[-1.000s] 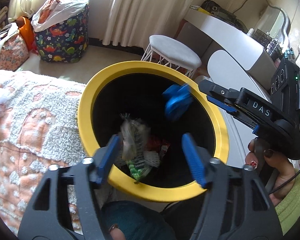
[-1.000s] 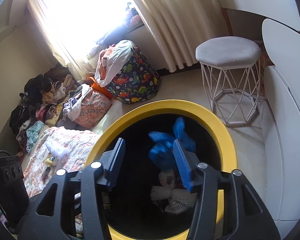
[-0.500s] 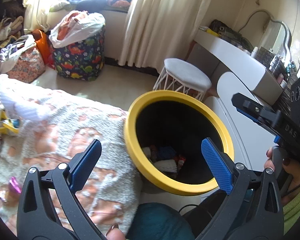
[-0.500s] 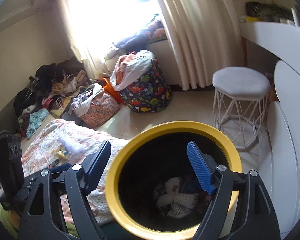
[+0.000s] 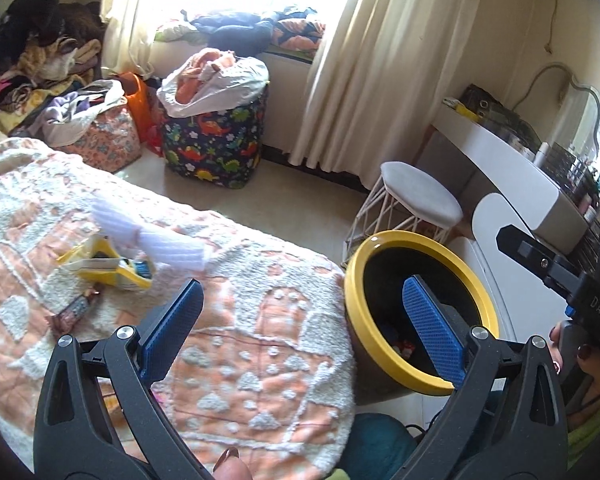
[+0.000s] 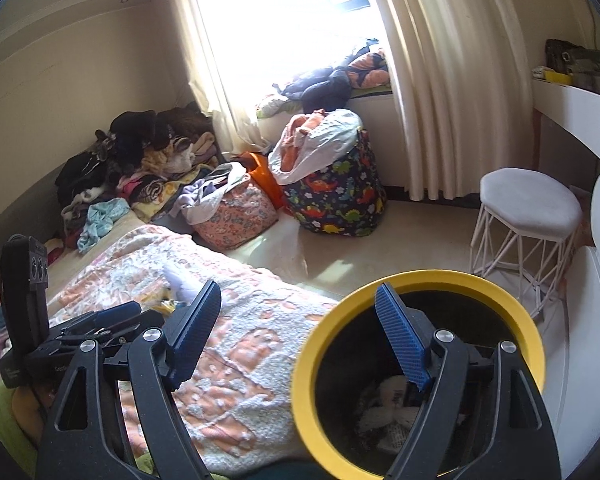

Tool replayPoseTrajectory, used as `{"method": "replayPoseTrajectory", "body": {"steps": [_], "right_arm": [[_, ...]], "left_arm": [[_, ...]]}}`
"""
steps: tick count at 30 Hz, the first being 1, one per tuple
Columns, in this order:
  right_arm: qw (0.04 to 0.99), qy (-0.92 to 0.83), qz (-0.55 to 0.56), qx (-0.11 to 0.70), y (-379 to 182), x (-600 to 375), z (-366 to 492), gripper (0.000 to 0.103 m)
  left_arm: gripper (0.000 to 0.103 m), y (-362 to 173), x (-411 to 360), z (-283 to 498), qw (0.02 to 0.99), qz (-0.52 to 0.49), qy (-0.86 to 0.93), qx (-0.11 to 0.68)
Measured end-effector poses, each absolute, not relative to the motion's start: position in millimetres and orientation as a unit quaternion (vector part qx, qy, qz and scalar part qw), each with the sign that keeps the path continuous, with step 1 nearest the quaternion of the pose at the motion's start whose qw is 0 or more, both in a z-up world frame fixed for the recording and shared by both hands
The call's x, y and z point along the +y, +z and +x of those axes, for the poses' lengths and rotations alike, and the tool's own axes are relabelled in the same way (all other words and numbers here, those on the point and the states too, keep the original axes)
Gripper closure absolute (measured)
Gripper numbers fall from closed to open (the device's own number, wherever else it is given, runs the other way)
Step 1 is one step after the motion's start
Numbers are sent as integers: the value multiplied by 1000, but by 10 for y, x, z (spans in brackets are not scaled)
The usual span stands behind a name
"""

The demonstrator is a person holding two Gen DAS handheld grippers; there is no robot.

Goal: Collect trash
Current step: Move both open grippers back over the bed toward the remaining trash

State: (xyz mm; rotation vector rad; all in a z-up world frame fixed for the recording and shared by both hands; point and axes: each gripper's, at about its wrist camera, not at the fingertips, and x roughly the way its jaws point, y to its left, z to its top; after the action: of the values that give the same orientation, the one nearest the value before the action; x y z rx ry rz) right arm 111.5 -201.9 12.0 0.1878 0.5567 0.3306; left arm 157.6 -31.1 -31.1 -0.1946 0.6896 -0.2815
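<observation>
A black bin with a yellow rim [image 5: 405, 236] stands at the foot of the bed, with crumpled white and coloured trash [image 6: 392, 400] at its bottom. My left gripper [image 5: 300, 320] hangs open and empty over the bed's corner, its right finger over the bin mouth. A yellow wrapper [image 5: 100, 266], a white foam piece [image 5: 164, 242] and a brown snack wrapper [image 5: 76, 312] lie on the blanket [image 5: 260, 360] ahead of it. The right gripper [image 6: 298, 332] is open and empty above the bin rim [image 6: 312, 360]. The left gripper [image 6: 128, 318] shows at that view's left edge.
A white wire stool [image 6: 530, 200] and a white dressing table [image 5: 516, 176] stand right of the bin. A dinosaur-print hamper [image 5: 216, 132], a floral bag [image 5: 104, 140] and piled clothes [image 6: 140, 160] sit by the curtained window. A person's hand [image 5: 580, 360] holds the right gripper.
Both grippers let go of trash over the bin: a blue crumpled piece and a pale wrapper dropped in. Both opened wide, rose and drew back, and the views swung left toward the bed.
</observation>
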Motion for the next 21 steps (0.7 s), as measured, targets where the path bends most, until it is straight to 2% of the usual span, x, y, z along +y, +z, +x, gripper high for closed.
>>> {"method": "replayPoseTrajectory", "body": {"steps": [21], "right_arm": [[918, 263, 27, 298, 126, -941, 1503, 26]], "left_arm": [[11, -399, 588, 1540, 932, -140, -60, 329]]}}
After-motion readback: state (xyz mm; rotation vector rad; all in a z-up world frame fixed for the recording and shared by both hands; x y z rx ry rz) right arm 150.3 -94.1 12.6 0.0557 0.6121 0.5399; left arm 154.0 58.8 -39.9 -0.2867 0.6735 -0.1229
